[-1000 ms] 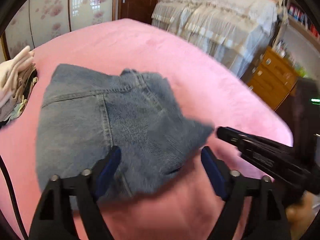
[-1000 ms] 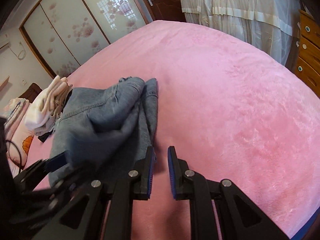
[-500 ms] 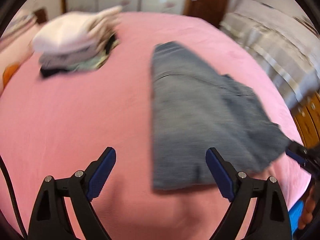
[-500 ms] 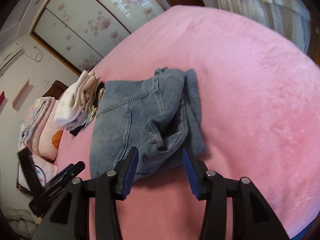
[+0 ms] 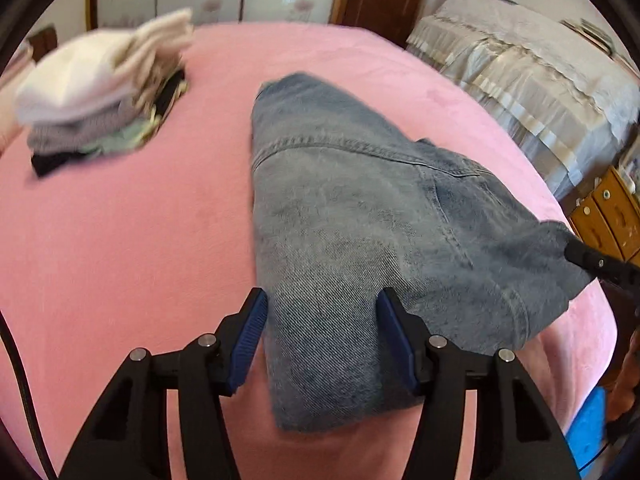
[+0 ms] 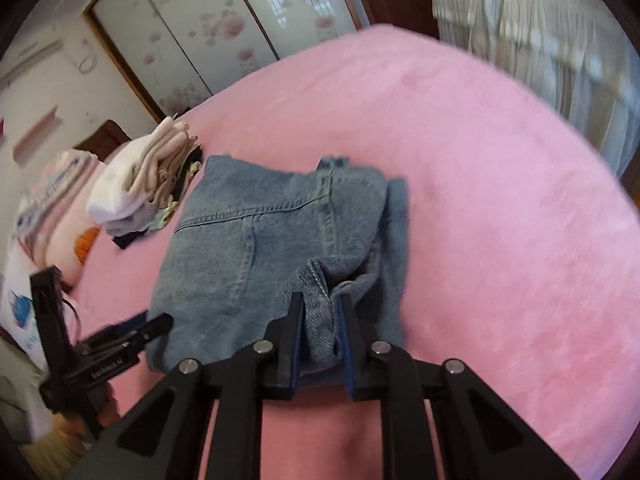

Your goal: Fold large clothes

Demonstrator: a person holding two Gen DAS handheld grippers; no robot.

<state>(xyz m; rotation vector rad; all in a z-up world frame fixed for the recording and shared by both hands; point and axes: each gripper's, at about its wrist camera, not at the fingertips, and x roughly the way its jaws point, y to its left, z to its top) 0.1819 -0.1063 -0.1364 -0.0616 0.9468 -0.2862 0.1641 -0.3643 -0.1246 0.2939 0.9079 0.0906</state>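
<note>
Both grippers now work the jeans (image 5: 360,216) on the bed (image 5: 120,220): your right gripper (image 6: 320,322) has clamped the near-right corner; left gripper (image 5: 320,320), jaws narrowed but still apart, straddles the near edge, ready to fold.

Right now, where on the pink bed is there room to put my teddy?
The pink bed is bare right of the jeans, toward the white curtains. A smaller bare strip lies between the jeans and the folded clothes pile. It is crowded near both tools.
</note>
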